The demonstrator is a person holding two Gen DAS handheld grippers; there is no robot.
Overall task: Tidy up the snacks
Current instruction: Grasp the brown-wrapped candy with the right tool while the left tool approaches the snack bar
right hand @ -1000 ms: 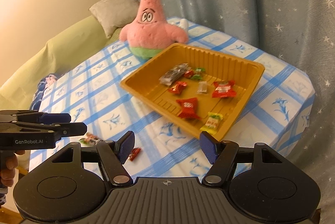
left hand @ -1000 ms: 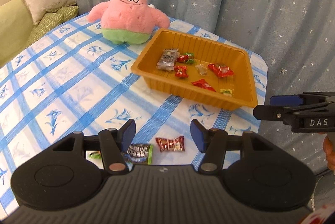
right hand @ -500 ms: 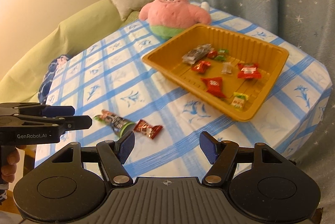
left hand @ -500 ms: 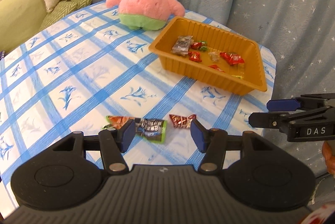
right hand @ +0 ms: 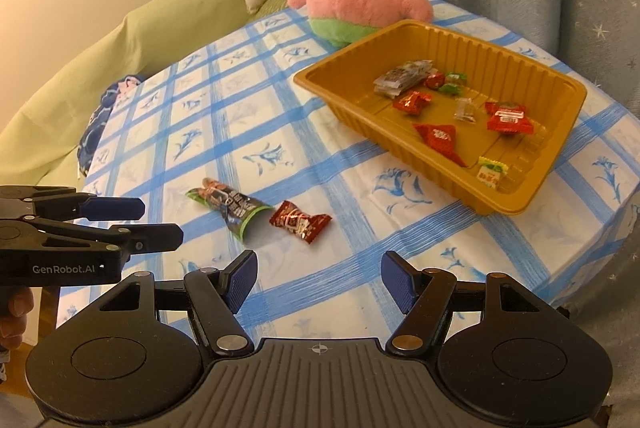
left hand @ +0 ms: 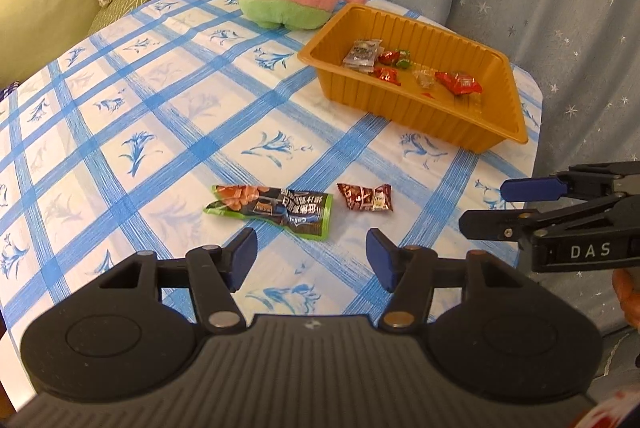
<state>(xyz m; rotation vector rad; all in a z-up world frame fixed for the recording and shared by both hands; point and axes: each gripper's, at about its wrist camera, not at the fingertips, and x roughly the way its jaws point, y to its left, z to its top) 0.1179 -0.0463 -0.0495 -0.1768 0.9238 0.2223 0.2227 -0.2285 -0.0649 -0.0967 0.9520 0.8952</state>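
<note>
Both empty, the widening left claw (left hand: 311,254) and wide right claw (right hand: 318,276) hover before the mid-frame green snack packet (left hand: 272,206) and red candy (left hand: 365,197), seemingly next for the orange tray (left hand: 416,108).

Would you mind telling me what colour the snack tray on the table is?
The tray is golden brown, a mustard-like tone with ribbed walls; the right wrist view shows it best.

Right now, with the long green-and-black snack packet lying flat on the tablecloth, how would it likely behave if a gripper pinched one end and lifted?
The long green-and-black packet looks like thin, crinkled film, so it would probably sag from a pinched end. Its glossy wrapper may slip between the pads. It lies flat and looks light, so a push would likely slide it across the tablecloth, not roll it.
</note>
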